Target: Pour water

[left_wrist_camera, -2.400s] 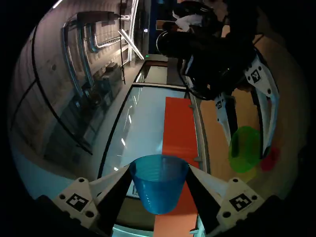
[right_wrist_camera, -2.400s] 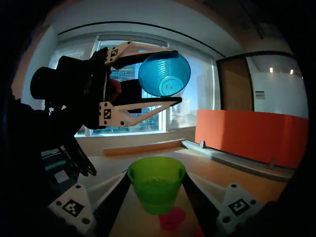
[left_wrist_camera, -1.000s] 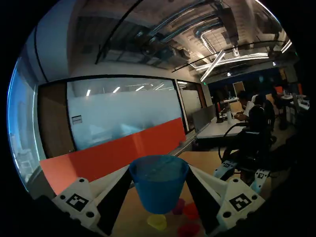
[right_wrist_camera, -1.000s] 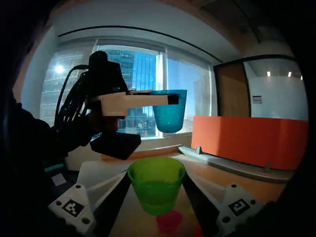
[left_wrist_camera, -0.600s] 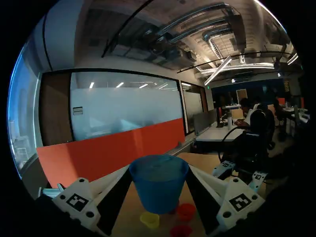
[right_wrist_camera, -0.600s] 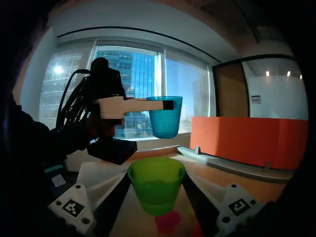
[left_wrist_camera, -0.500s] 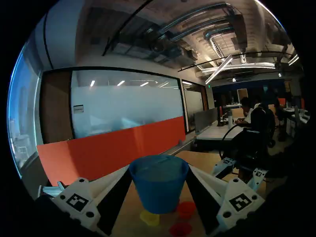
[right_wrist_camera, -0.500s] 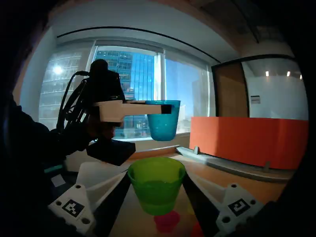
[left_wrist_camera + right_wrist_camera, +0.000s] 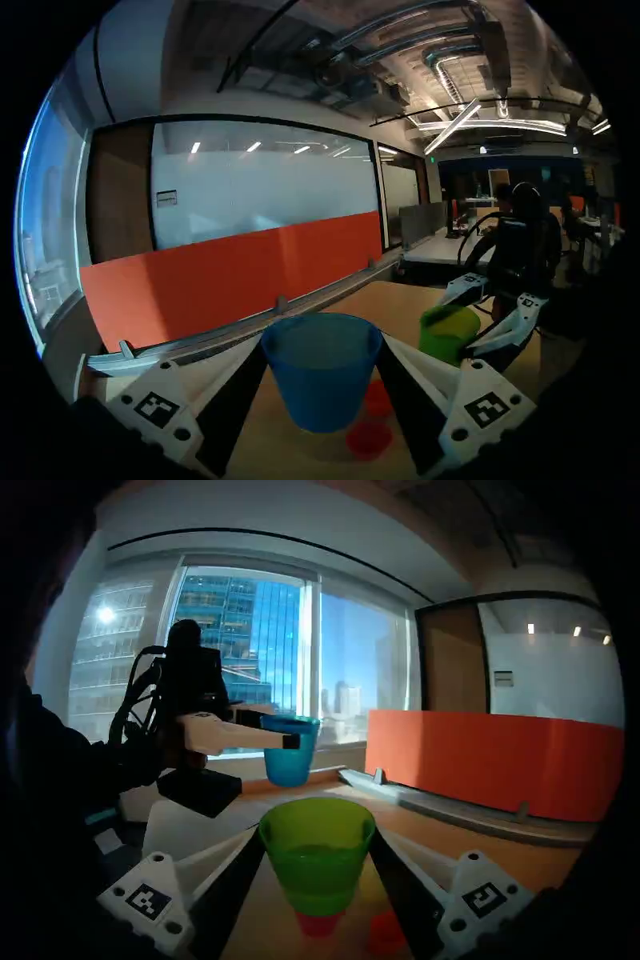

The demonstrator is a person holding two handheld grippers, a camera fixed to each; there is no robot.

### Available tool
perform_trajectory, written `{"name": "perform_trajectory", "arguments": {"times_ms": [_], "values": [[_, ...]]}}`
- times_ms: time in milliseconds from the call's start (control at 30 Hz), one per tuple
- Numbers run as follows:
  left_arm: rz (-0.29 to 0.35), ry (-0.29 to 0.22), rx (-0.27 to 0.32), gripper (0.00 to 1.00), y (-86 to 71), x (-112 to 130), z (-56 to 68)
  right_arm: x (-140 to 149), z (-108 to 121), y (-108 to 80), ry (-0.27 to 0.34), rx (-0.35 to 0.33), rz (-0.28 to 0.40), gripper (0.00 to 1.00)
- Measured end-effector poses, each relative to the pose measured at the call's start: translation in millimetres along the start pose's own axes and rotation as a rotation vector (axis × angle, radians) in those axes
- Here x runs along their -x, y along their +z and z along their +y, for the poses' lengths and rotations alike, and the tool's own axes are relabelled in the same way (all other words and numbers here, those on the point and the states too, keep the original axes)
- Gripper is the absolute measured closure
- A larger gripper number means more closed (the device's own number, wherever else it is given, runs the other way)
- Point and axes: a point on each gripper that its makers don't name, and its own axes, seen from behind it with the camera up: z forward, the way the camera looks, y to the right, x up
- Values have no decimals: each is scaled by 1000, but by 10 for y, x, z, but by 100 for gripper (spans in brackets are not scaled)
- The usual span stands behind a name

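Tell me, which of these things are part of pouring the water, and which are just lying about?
Part of the job:
- blue cup, gripped by the left gripper
- green cup, gripped by the right gripper

Just lying about:
- small red pieces on the table
- orange partition

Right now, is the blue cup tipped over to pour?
No, the blue cup stands upright, its rim level on top.

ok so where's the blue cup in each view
Left gripper view: blue cup low centre, between the fingers of the left gripper.
Right gripper view: blue cup left of centre, farther off, just above the green cup in the picture.
Shared landmark: the orange partition, behind the cup in the first, to its right in the second.
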Motion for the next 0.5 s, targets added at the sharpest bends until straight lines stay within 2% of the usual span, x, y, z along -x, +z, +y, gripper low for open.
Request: {"name": "perform_trajectory", "arguments": {"times_ms": [500], "values": [[-57,-17,-19,11,-156,436,-46,105,338,-386,6,98,-28,9]]}}
